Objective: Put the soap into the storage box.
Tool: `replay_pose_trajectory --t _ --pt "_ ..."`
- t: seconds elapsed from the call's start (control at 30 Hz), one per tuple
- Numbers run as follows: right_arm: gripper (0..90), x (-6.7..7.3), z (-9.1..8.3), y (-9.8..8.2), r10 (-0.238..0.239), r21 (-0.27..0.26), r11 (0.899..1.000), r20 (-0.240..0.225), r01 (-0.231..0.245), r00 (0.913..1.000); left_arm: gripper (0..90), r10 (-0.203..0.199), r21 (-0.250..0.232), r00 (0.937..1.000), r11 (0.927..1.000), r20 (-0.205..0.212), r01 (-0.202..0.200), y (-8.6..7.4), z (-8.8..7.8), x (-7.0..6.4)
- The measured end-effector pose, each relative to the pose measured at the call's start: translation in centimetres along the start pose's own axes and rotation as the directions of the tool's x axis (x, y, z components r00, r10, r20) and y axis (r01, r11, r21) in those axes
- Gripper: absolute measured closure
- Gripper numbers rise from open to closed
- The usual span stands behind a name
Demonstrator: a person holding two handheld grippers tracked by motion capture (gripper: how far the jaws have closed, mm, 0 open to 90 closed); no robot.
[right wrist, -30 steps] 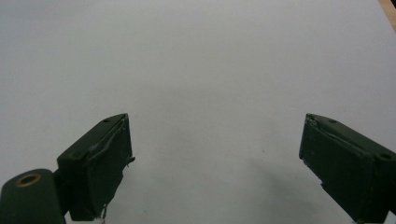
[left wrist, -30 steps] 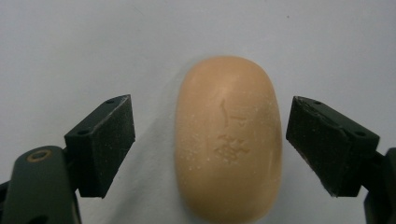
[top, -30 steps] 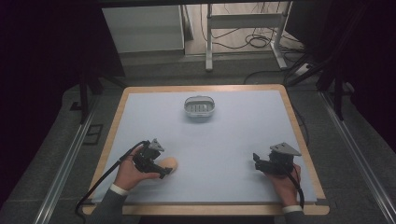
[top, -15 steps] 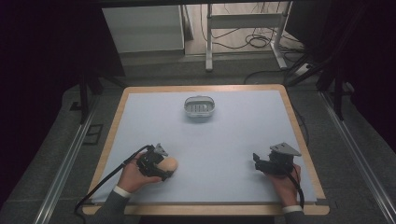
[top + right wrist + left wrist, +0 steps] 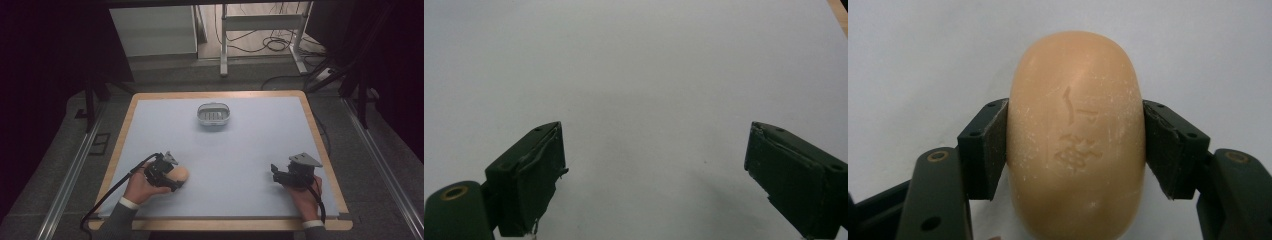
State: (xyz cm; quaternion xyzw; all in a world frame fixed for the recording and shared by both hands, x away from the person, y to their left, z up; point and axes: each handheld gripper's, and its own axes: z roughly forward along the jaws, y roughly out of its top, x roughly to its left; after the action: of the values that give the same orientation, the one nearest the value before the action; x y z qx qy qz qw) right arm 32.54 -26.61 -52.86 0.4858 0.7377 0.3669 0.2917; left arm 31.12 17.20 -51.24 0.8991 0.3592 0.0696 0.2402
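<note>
Pale-blue table [image 5: 250,150], dish [image 5: 213,114] at its far middle. Left gripper [image 5: 1075,145] clamps soap [image 5: 1075,135] across its width near the front-left edge, likely for lifting. Right gripper [image 5: 654,170] rests spread, empty.

Dim surroundings, evenly lit, sharp.

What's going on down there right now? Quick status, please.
Left gripper shut on the soap bar, near the table's front left. Right gripper open, empty. Soap dish at the far middle, path to it unobstructed.
</note>
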Motion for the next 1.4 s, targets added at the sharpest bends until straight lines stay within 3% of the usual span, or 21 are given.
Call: replay_pose_trajectory --t 0.33,1.4 --pt "9.4 0.0 0.0 0.0 0.001 0.001 1.0 0.001 -0.001 1.0 33.0 -0.01 -0.055 0.9999 0.9984 -0.008 0.01 0.8 -1.2 0.3" --pt "9.4 0.0 0.0 0.0 0.004 0.003 1.0 0.001 -0.004 1.0 33.0 0.004 -0.114 0.9998 0.9935 -0.018 -0.006 3.1 -2.7 0.7"
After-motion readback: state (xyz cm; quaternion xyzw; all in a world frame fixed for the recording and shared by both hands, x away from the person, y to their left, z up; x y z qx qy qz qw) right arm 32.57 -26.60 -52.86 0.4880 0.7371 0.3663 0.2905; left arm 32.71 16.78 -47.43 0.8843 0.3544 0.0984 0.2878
